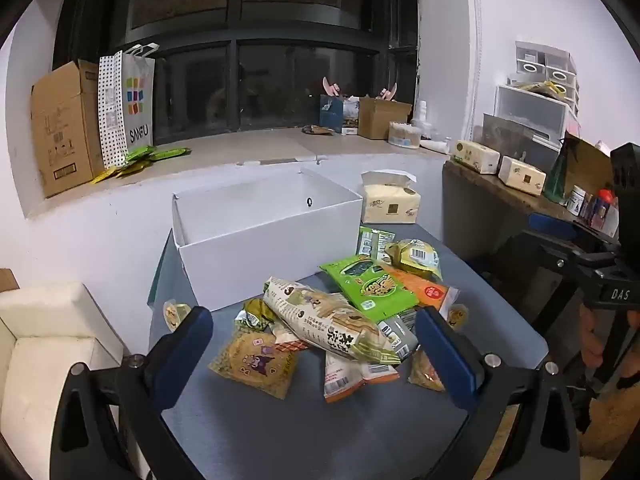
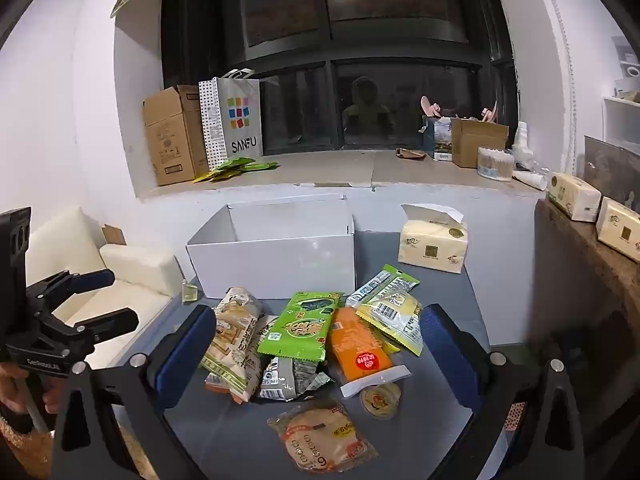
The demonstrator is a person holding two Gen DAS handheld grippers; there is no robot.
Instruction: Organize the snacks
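Lying diagonally atop the snack pile, the long cracker pack point(image 1: 328, 316) sits between the left tool's point(image 1: 316, 344) wide-spread fingers.

The snack pile point(image 2: 312, 344) lies at frame centre on the table point(image 2: 440, 280). The open box point(image 2: 276, 256) stands directly behind the pile. The tissue pack point(image 2: 434, 244) sits right of the box. The windowsill point(image 2: 320, 168) runs across behind the table.

Right hand-held gripper point(image 2: 318, 344) wide open over snack packets point(image 2: 298, 326), white box point(image 2: 272, 258) behind, seemingly empty
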